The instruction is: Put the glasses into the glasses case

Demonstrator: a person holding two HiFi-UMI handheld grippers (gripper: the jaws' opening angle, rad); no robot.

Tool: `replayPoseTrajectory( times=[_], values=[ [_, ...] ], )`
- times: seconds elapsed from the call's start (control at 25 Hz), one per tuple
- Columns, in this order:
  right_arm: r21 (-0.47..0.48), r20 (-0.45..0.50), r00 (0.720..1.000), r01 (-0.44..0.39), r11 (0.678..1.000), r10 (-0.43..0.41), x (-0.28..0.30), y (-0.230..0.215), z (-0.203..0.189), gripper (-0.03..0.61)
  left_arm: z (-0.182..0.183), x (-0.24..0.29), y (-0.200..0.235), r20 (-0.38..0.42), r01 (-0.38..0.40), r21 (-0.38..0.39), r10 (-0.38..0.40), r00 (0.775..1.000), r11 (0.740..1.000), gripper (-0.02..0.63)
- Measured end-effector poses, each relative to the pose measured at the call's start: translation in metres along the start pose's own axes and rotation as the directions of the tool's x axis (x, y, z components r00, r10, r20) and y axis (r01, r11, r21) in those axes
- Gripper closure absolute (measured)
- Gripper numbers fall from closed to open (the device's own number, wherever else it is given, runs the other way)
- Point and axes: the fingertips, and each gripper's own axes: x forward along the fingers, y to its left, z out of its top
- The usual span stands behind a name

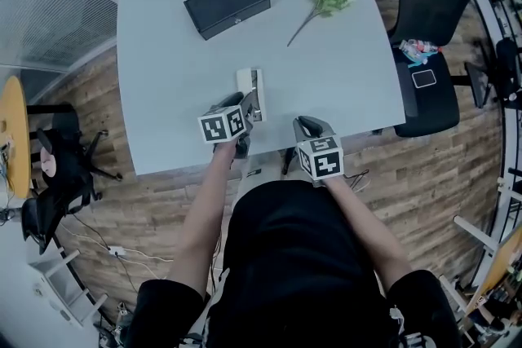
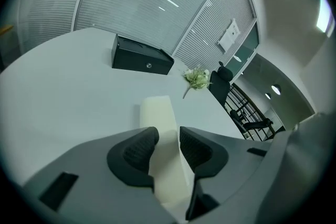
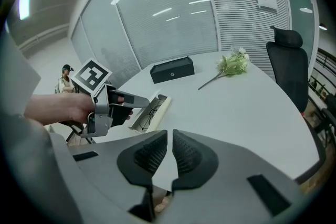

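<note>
Now the left gripper has its jaws parted and clamped on nothing. The cream glasses case lies on the table right beneath and ahead of them, its long axis running along the line the jaws point, far end aimed away from the tool. Seen from the right gripper, the case sits ahead and to the left, open, with the glasses laid lengthwise inside and the left gripper's tips at its near end; the right gripper's own jaws are pinched nearly together on nothing, only bare table showing past them.
</note>
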Motion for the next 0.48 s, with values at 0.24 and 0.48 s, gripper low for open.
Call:
replayPoseTrajectory(
  times=[0.24,0.48],
  values=[
    [-0.01,-0.002,1.0,0.0,1.0,0.0,-0.012,-0.014,-0.01,0.532,-0.007,0.005,-0.018,0.011,-0.005,0.0,0.005,1.0,1.0,0.453],
    [-0.043,-0.001,1.0,-0.008,0.999,0.008,-0.025,-0.024,-0.021,0.532,-0.025,0.004,-0.026,0.018,-0.014,-0.018,0.014,1.0,1.0,0.453]
  ],
)
